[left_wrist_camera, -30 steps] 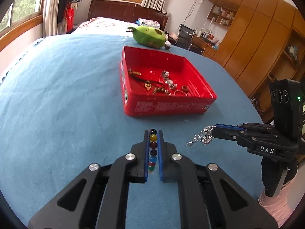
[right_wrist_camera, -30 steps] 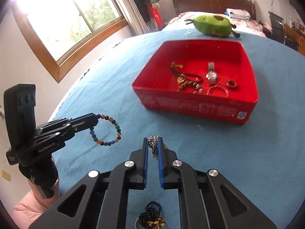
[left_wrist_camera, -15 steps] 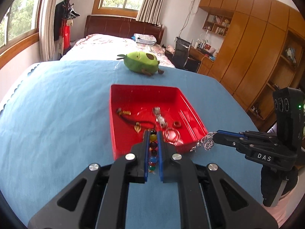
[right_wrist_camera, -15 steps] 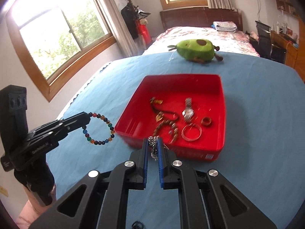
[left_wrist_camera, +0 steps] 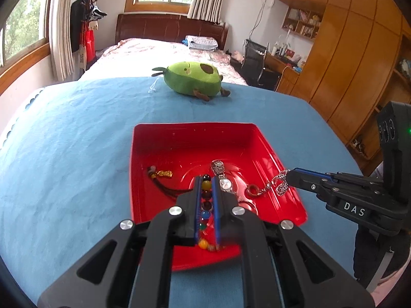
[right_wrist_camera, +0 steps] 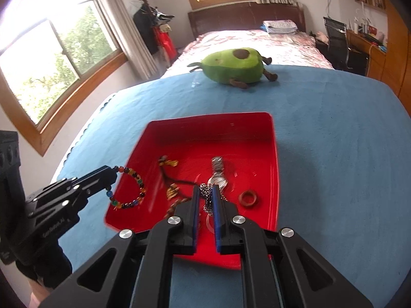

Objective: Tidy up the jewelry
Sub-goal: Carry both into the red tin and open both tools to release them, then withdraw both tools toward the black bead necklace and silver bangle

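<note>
A red tray (left_wrist_camera: 195, 141) (right_wrist_camera: 213, 133) sits on the blue table and holds a silver watch (left_wrist_camera: 221, 177) (right_wrist_camera: 217, 173), a brown ring (left_wrist_camera: 252, 190) (right_wrist_camera: 248, 198), a gold charm on a dark cord (left_wrist_camera: 164, 173) (right_wrist_camera: 168, 163) and other pieces. My left gripper (left_wrist_camera: 206, 179) (right_wrist_camera: 113, 177) is shut on a multicoloured bead bracelet (left_wrist_camera: 206, 197) (right_wrist_camera: 128, 187), held above the tray's left part. My right gripper (right_wrist_camera: 206, 190) (left_wrist_camera: 289, 177) is shut on a silver chain necklace (right_wrist_camera: 207, 195) (left_wrist_camera: 278, 183), held above the tray's right part.
A green avocado plush toy (left_wrist_camera: 192, 79) (right_wrist_camera: 235, 65) lies at the table's far edge. Beyond it are a bed (left_wrist_camera: 159, 51), wooden wardrobes (left_wrist_camera: 354, 59) at the right and windows (right_wrist_camera: 46, 51) at the left.
Both grippers have moved forward from in front of the tray to above it, carrying the bracelet and the chain. The tray now lies under both fingertips.
</note>
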Motion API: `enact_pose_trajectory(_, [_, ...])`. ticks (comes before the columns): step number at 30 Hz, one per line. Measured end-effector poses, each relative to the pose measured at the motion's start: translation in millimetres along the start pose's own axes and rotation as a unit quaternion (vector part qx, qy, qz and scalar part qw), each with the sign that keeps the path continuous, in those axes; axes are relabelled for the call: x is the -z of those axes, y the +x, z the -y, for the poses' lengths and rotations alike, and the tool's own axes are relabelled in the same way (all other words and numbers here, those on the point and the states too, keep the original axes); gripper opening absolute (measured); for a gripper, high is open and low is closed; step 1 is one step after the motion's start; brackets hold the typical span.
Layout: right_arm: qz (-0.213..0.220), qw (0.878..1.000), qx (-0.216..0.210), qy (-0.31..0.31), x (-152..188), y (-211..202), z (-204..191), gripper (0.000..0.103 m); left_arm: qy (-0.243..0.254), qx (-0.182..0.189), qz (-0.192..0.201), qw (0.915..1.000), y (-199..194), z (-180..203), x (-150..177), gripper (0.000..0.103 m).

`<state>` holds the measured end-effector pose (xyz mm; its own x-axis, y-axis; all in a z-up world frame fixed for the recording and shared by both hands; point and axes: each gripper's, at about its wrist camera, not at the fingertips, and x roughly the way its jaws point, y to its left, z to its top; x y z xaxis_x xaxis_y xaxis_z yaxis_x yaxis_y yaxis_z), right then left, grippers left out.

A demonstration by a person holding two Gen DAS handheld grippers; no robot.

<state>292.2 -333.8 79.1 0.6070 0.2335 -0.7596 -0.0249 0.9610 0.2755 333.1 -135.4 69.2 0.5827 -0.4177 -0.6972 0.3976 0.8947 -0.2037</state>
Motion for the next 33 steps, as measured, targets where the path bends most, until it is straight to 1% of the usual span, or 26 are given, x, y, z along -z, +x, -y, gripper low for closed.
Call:
enact_pose_trajectory(5, [-0.013,1.000,0.017,0.011,-15.5,32.9,13.7,0.009,-0.008,-0.012,-0.022,0.9997,38.3,-5.0,-10.2,0.006])
enact_pose_trajectory(11, [-0.030,0.999,0.033,0.013,-24.7,64.1,23.1,0.009,-0.020,-0.024,-0.047,0.9984,74.5,-13.7,-22.4,0.006])
enact_pose_trajectory(13, [-0.035,0.999,0.036,0.012,-27.4,72.4,24.2,0.013,-0.022,-0.028,-0.061,0.9975,84.9,-16.6,-25.7,0.008])
enact_pose_trajectory(14, [-0.034,0.999,0.039,0.013,-28.3,75.0,25.1,0.016,-0.027,-0.029,-0.066,0.9971,88.9,-18.2,-26.4,0.010])
enact_pose_trajectory(15, [-0.032,0.999,0.041,0.014,-28.5,76.5,26.0,0.022,-0.032,-0.029,-0.069,0.9967,91.0,-19.9,-26.9,0.018])
enact_pose_trajectory(16, [-0.028,0.999,0.042,0.013,-27.8,76.2,26.3,0.022,-0.037,-0.027,-0.070,0.9965,91.5,-21.3,-27.5,0.029])
enact_pose_trajectory(17, [-0.024,0.999,0.043,0.012,-26.3,75.1,25.9,0.022,-0.039,-0.025,-0.070,0.9965,91.0,-22.0,-27.7,0.032])
enact_pose_trajectory(21, [-0.012,0.999,0.038,0.005,-18.6,65.9,23.7,0.022,-0.028,-0.024,-0.054,0.9978,78.4,-20.3,-24.5,0.032])
enact_pose_trajectory(23, [-0.010,0.999,0.031,0.005,-15.0,59.8,21.6,0.022,-0.030,-0.025,-0.048,0.9981,68.1,-20.0,-20.1,0.036])
enact_pose_trajectory(24, [-0.009,1.000,0.027,0.002,-11.9,55.1,19.3,0.022,-0.030,-0.026,-0.044,0.9982,61.8,-19.8,-17.7,0.042])
enact_pose_trajectory(27, [-0.006,1.000,0.025,-0.004,-3.2,42.2,14.5,0.022,-0.021,-0.050,-0.028,0.9981,46.0,-18.1,-11.3,0.044])
enact_pose_trajectory(29, [-0.005,1.000,0.019,-0.005,3.8,33.6,12.0,0.022,-0.016,-0.065,-0.017,0.9976,31.0,-16.8,-1.1,0.056])
enact_pose_trajectory(30, [-0.005,1.000,0.015,-0.002,8.7,28.0,11.2,0.022,-0.015,-0.071,-0.014,0.9973,25.5,-16.4,3.9,0.065])
enact_pose_trajectory(31, [-0.004,1.000,0.012,-0.002,13.5,22.9,10.2,0.022,-0.011,-0.079,-0.010,0.9968,18.5,-15.4,10.7,0.068])
enact_pose_trajectory(32, [-0.003,1.000,0.011,-0.004,19.0,17.9,8.8,0.022,-0.008,-0.085,-0.007,0.9963,13.2,-14.6,15.7,0.069])
enact_pose_trajectory(33, [-0.002,1.000,0.012,-0.006,23.1,14.3,7.9,0.022,-0.005,-0.090,-0.004,0.9959,7.1,-13.5,21.7,0.073])
